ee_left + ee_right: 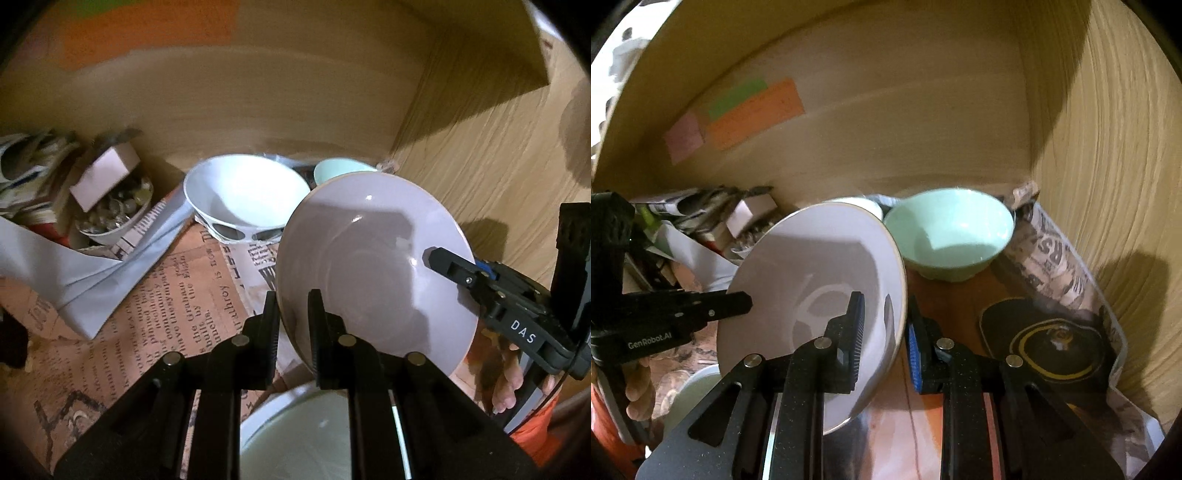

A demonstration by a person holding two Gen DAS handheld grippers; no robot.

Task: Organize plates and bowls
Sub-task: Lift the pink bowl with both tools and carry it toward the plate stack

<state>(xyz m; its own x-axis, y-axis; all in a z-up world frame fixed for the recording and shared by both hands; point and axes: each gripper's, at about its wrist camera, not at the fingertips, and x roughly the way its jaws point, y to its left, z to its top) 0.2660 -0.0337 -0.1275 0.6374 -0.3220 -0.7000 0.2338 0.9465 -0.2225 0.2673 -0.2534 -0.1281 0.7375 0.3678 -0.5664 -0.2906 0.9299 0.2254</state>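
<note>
Inside a wooden cabinet lined with newspaper, a pale lilac bowl is held tilted in the air by two tools at once. The left tool pinches the bowl's near rim, one finger inside the wall and one outside. The right tool does the same at the opposite edge, its jaws pressed together on the rim. Gripping both sides likely keeps the smooth, glossy bowl from swinging or slipping while it is carried.

Behind the lilac bowl stand two more: a white bowl with dark oval markings on the newspaper, and a mint green bowl near the back right corner. The lilac bowl's tilt toward them suggests it is being guided to join or nest with them, though that is a judgement.

Directly under the lilac bowl, a pale plate or bowl lies at the lower edge of the left view; which it is cannot be told. At the back left is clutter: a small dish of glassy beads with a small cardboard box resting on it, beside stacked papers. A dark round object with a yellow ring sits on the shelf's right side.
</note>
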